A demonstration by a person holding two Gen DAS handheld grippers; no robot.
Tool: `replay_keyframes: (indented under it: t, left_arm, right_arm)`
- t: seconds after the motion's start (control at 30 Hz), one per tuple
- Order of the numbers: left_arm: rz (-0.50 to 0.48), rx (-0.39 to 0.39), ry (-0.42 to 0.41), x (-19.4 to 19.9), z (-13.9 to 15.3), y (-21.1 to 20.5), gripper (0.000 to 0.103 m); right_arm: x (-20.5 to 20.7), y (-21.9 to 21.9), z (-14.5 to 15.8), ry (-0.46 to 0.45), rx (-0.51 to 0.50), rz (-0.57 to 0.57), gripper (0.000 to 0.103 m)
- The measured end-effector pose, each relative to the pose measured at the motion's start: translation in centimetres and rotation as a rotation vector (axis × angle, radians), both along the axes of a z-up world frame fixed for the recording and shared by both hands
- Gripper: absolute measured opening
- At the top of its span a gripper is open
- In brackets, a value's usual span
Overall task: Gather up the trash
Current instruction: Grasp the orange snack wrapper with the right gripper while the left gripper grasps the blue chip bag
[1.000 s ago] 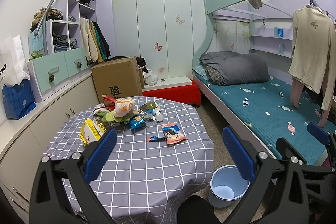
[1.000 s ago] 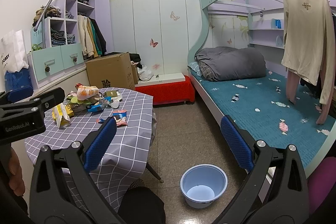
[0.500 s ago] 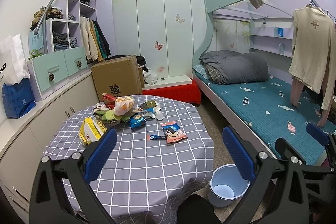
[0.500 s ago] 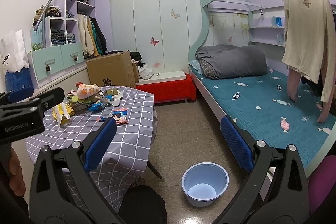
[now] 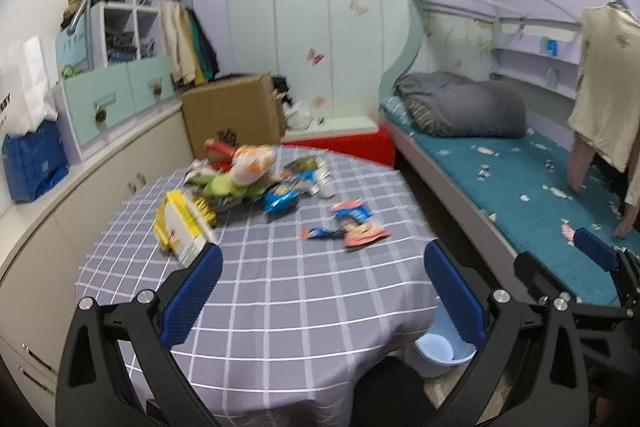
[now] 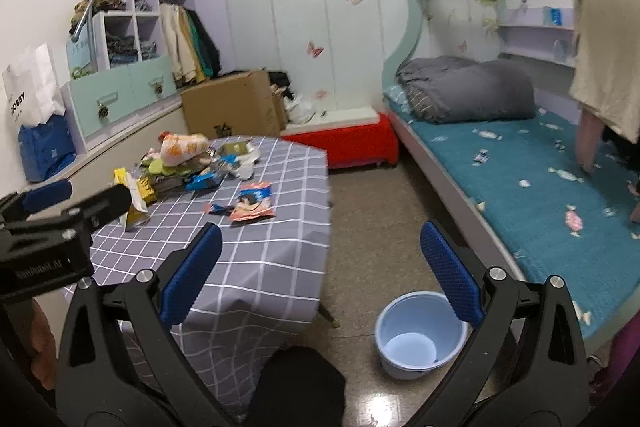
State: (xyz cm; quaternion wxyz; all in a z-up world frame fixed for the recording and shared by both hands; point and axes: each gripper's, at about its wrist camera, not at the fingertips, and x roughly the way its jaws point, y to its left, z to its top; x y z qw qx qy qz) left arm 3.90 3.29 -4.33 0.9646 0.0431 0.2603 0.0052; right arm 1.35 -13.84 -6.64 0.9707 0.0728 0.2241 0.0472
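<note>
A round table with a grey checked cloth (image 5: 280,299) carries a pile of trash: a yellow carton (image 5: 180,227), an orange-white bag (image 5: 252,163), green wrappers (image 5: 224,185), a blue wrapper (image 5: 280,199) and a pink-blue snack packet (image 5: 356,223). The packet also shows in the right wrist view (image 6: 254,205). A light blue bucket (image 6: 416,335) stands on the floor right of the table. My left gripper (image 5: 322,289) is open and empty above the table's near part. My right gripper (image 6: 320,271) is open and empty, over the table's right edge and floor.
A cardboard box (image 5: 232,115) and a red platform (image 5: 344,143) stand behind the table. A bunk bed with teal cover (image 6: 540,195) fills the right side. Cabinets and shelves (image 5: 116,95) line the left wall. A beige garment (image 6: 604,59) hangs at right.
Both grippers have moved forward and a little down toward the table; the trash pile looks nearer. Both stay open and empty.
</note>
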Motion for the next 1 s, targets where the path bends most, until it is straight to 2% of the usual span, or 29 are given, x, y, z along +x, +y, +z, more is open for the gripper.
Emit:
replay_keyframes:
  t: [0.2,0.33,0.6,0.73,0.8,1.0]
  left_arm:
    - [0.085,-0.066,0.123,3.8,-2.6,5.8,0.099]
    - [0.101,-0.11,0.181,6.0,-4.0,8.7,0.099]
    - [0.142,-0.118,0.215,8.7,-5.3,12.3,0.099]
    - [0.175,-0.148,0.229,9.7,-5.6,14.3,0.098]
    - [0.164,-0.134,0.23,10.3,-5.7,14.2,0.098]
    - [0.108,-0.011,0.219,12.5,-5.2,11.1,0.098]
  right_arm:
    - [4.5,2.4,-1.5,0.065,0.029,0.053,0.097]
    - [7.2,4.0,-2.4,0.092,0.028,0.076,0.097]
    - [12.4,6.4,-3.9,0.16,0.012,0.125,0.097]
    - [14.8,8.8,-3.9,0.192,-0.066,0.173,0.097]
    - [16.1,10.0,-4.4,0.212,-0.113,0.201,0.097]
    - [19.7,11.8,-6.0,0.314,-0.179,0.258,0.094]
